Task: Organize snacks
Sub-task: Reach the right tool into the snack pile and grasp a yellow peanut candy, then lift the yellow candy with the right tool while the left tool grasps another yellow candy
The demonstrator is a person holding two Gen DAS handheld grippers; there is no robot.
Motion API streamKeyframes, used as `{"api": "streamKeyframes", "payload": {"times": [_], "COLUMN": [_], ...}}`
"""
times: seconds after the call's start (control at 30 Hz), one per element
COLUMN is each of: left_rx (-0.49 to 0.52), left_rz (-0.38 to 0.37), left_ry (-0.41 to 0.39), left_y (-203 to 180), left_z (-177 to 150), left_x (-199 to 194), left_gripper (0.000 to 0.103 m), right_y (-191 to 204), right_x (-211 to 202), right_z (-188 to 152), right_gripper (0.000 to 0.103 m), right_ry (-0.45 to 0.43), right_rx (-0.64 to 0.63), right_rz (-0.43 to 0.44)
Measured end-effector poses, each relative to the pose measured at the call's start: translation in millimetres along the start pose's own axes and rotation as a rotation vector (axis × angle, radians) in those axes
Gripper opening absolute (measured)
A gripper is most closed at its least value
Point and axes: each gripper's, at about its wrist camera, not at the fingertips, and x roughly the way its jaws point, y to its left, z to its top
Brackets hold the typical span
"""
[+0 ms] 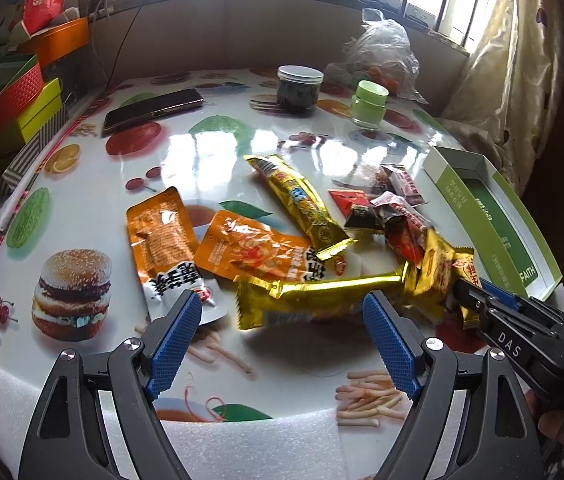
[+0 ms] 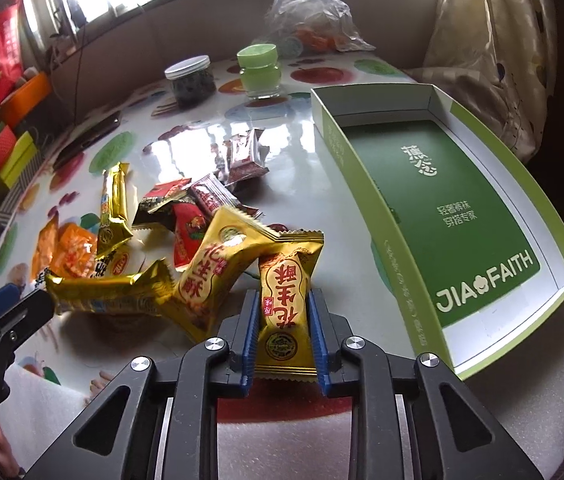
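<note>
Glossy tabletop (image 1: 186,160) printed with fruit, a burger and fries, set below a barred window, with a curtain at the right edge. Far side: clear jar with white lid (image 1: 299,88) holding something dark; green-lidded jar (image 1: 369,106) just right of it; crumpled clear plastic bag (image 1: 381,48) behind both; dark phone (image 1: 152,110) lying flat to the left. Stacked coloured boxes (image 1: 10,108) off the table's left edge. Right side: open green box (image 2: 461,216), shallow, white inner walls, lettered "JIA FAITH", nothing inside it. Centre: loose heap of snack packets, comprising two orange pouches (image 1: 162,236) side by side, one long gold bar wrapper (image 1: 301,204) angled away from the camera, several small red and dark packets (image 1: 385,208), a second long gold wrapper (image 1: 321,296) lying crosswise at the near edge of the heap, and a gold peanut candy packet (image 2: 218,272) tilted against its neighbours. Right gripper (image 2: 283,336): blue pads pressed against both sides of a gold candy packet with red characters (image 2: 283,308), held at the heap's right edge, just left of the green box. Left gripper (image 1: 282,344): fingers spread wide, holding nothing, poised above the crosswise gold wrapper without touching it.
</note>
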Motion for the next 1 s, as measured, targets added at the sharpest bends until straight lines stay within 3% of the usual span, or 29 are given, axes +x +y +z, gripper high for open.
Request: {"api": "streamKeyframes", "payload": {"times": [0.7, 0.87, 1.0], "left_rx": [0.162, 0.219, 0.243], "left_rz": [-0.189, -0.192, -0.189], "left_ry": [0.054, 0.086, 0.095], "left_y": [-80.9, -98.7, -106.8], "left_z": [15.5, 15.0, 14.3], "left_x": [21.8, 35.2, 41.7], "left_gripper": [0.083, 0.071, 0.070], "right_y": [-30.5, -37.9, -42.6], "right_x": [-53.4, -57.6, -57.5], "right_z": [-5.0, -8.0, -9.2], "right_gripper": [0.022, 0.022, 0.022], "right_ry": [-0.113, -0.119, -0.119], "right_rx": [0.022, 0.021, 0.025], "right_rz": [-0.012, -0.027, -0.035]}}
